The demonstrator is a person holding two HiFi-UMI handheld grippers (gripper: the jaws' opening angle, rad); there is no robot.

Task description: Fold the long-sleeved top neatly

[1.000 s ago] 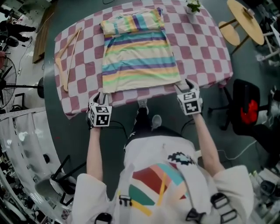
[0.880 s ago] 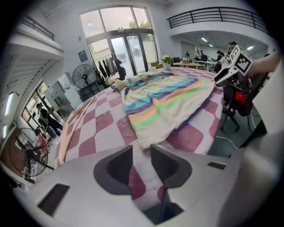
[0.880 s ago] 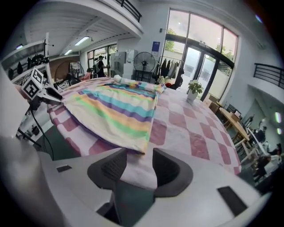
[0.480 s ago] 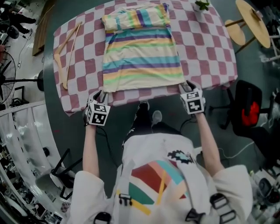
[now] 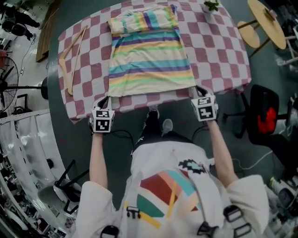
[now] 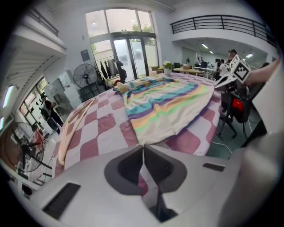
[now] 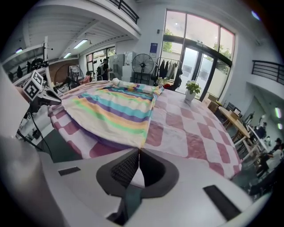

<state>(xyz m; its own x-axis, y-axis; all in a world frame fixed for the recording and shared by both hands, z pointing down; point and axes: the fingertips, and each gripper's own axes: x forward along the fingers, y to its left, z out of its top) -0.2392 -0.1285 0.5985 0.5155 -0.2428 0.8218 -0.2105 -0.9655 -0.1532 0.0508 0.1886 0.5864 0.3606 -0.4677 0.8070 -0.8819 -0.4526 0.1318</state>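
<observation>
A long-sleeved top [image 5: 149, 56] with pastel stripes lies flat on the table's pink-and-white checked cloth [image 5: 212, 51], its upper part folded over at the far end. My left gripper [image 5: 106, 99] is at the near left hem corner. In the left gripper view its jaws [image 6: 143, 145] are closing tight, with the corner of the top [image 6: 168, 99] pinched between them. My right gripper [image 5: 198, 89] is at the near right hem corner. Its jaws [image 7: 139, 151] are closing tight as well, with the edge of the top [image 7: 111, 108] caught at their tips.
A wooden hanger [image 5: 70, 56] lies on the table's left side and a small potted plant [image 5: 209, 5] stands at the far right corner. Round wooden stools [image 5: 263, 21] and a black chair [image 5: 263, 118] stand to the right of the table. The person stands at the near table edge.
Both grippers stay at the near hem corners. The left gripper's marker cube has turned slightly squarer to the camera. The top lies as before.
</observation>
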